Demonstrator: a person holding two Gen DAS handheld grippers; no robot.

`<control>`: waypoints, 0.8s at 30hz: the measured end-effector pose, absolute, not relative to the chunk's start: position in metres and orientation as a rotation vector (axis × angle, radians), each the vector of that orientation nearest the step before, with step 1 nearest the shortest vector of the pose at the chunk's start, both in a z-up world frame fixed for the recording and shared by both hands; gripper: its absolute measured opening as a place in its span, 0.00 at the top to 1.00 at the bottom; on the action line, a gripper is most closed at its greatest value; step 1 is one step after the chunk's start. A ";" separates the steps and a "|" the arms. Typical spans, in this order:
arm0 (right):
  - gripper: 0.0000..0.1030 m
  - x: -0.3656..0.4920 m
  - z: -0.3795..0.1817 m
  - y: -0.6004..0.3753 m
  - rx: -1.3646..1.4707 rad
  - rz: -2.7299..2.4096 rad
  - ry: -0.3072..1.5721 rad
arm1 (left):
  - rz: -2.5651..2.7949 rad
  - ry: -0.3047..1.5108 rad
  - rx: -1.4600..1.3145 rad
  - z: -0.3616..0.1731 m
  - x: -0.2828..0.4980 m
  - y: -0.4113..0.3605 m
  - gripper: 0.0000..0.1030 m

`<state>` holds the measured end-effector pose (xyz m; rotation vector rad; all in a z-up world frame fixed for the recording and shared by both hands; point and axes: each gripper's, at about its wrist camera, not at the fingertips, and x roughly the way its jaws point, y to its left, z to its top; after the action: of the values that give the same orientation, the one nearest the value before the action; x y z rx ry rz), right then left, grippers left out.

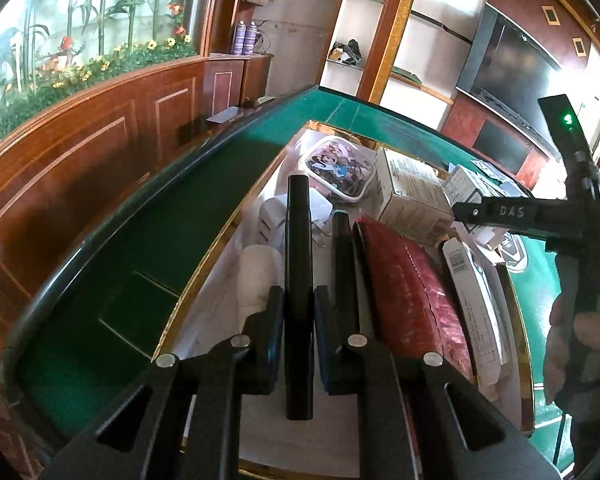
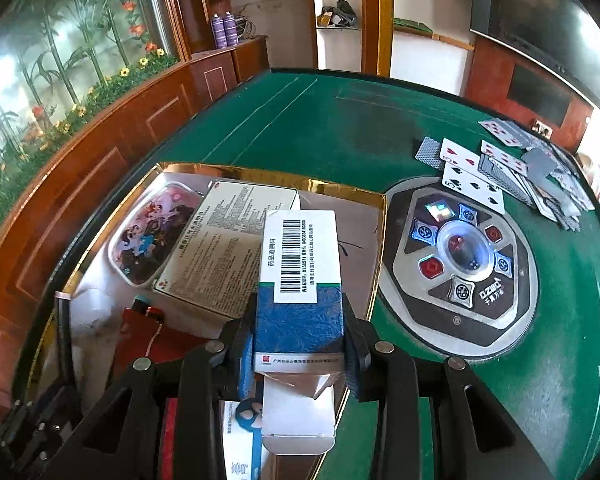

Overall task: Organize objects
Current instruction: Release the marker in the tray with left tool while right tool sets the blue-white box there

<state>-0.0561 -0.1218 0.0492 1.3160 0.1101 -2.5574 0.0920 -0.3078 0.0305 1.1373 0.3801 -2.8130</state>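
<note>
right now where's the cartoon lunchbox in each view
Left wrist: cartoon lunchbox sits upper centre, at the gold-edged tray's far end, beyond the black slab in the left gripper.
Right wrist: centre-left, beside the printed carton.
Shared landmark: the two purple cans on the wooden cabinet.

The table wears matt green felt. The tray has a shiny gold foil rim. The medicine box is smooth printed cardboard. The wall panelling is polished reddish wood.
</note>
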 end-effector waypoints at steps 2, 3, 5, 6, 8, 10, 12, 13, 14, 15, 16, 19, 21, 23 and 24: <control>0.63 -0.058 0.045 -0.122 1.330 -2.552 0.117 | -2.809 0.370 1.132 0.031 0.092 -0.307 0.86; 0.62 -0.058 0.043 -0.123 1.334 -2.553 0.122 | -2.808 0.368 1.130 0.031 0.092 -0.307 0.86; 0.62 -0.057 0.042 -0.125 1.322 -2.562 0.153 | -2.801 0.365 1.124 0.032 0.092 -0.306 0.86; 0.62 -0.057 0.042 -0.127 1.320 -2.564 0.173 | -2.799 0.363 1.122 0.032 0.093 -0.306 0.86; 0.62 -0.056 0.041 -0.129 1.315 -2.569 0.207 | -2.790 0.356 1.112 0.033 0.094 -0.306 0.86; 0.62 -0.056 0.041 -0.129 1.311 -2.575 0.222 | -2.789 0.355 1.108 0.033 0.094 -0.306 0.86; 0.62 -0.056 0.042 -0.128 1.312 -2.578 0.221 | -2.784 0.354 1.105 0.033 0.094 -0.306 0.85; 0.61 -0.057 0.043 -0.128 1.311 -2.573 0.213 | -2.782 0.353 1.103 0.033 0.094 -0.306 0.83; 0.60 -0.056 0.045 -0.128 1.307 -2.568 0.207 | -2.780 0.352 1.099 0.033 0.094 -0.305 0.79; 0.58 -0.055 0.048 -0.128 1.296 -2.569 0.203 | -2.776 0.348 1.095 0.034 0.094 -0.305 0.77; 0.56 -0.054 0.051 -0.129 1.284 -2.571 0.203 | -2.774 0.347 1.092 0.034 0.095 -0.304 0.72; 0.44 -0.048 0.062 -0.130 1.234 -2.575 0.197 | -2.764 0.354 1.085 0.034 0.095 -0.305 0.67; 0.39 -0.042 0.070 -0.132 1.198 -2.578 0.196 | -2.759 0.352 1.081 0.035 0.095 -0.305 0.64; 0.36 -0.035 0.077 -0.132 1.164 -2.578 0.194 | -2.751 0.355 1.078 0.035 0.096 -0.306 0.52; 0.35 -0.032 0.079 -0.132 1.152 -2.578 0.190 | -2.744 0.361 1.072 0.035 0.097 -0.306 0.50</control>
<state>-0.0322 -0.1325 0.0795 1.1523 0.1904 -2.5780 0.0967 -0.3064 0.0348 1.0721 0.3609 -2.7442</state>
